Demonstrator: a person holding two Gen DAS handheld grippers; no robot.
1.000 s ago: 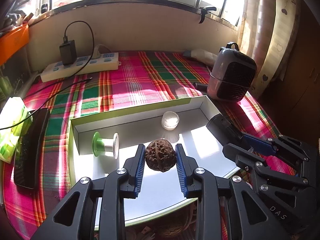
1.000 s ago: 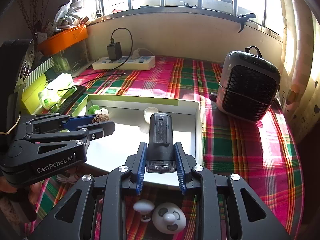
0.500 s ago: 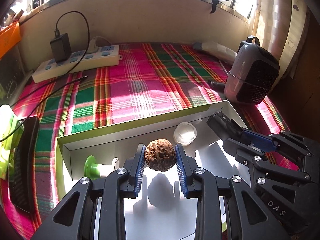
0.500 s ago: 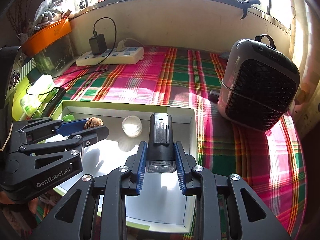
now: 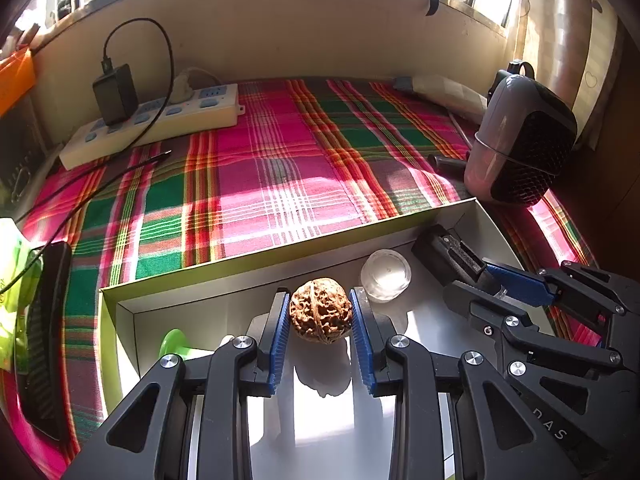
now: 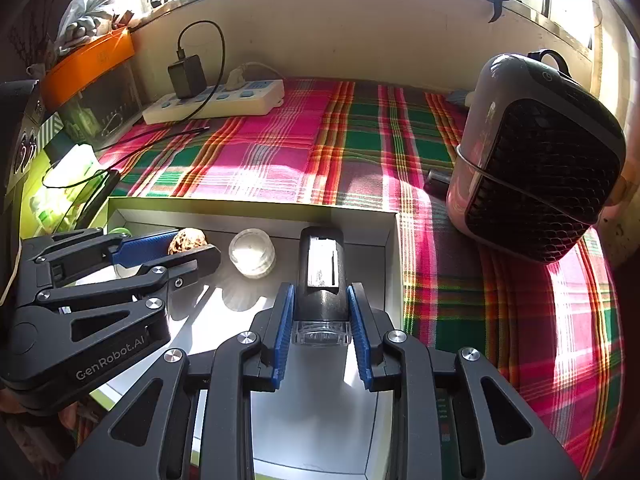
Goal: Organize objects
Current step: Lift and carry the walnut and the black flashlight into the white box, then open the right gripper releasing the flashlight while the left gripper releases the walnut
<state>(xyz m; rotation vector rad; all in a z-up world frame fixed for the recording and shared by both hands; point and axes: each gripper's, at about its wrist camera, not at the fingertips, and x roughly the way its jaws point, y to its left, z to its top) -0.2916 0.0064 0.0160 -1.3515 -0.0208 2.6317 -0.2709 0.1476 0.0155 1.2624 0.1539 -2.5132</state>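
Wrinkled brown walnut [image 5: 321, 311], seemingly whole

Jar [image 5: 386, 275] and spool [image 5: 173, 343] flank the walnut [image 5: 320, 310]; plaid cloth [image 5: 280, 168] beyond lies open

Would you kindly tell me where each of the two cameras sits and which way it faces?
Left wrist: on the left gripper, facing the window wall over the white box; its own fingers grip a walnut, the right gripper shows at right.
Right wrist: on the right gripper, facing likewise; its fingers grip a black device, the left gripper at left.
Shared: box, walnut, clear jar, power strip, heater.
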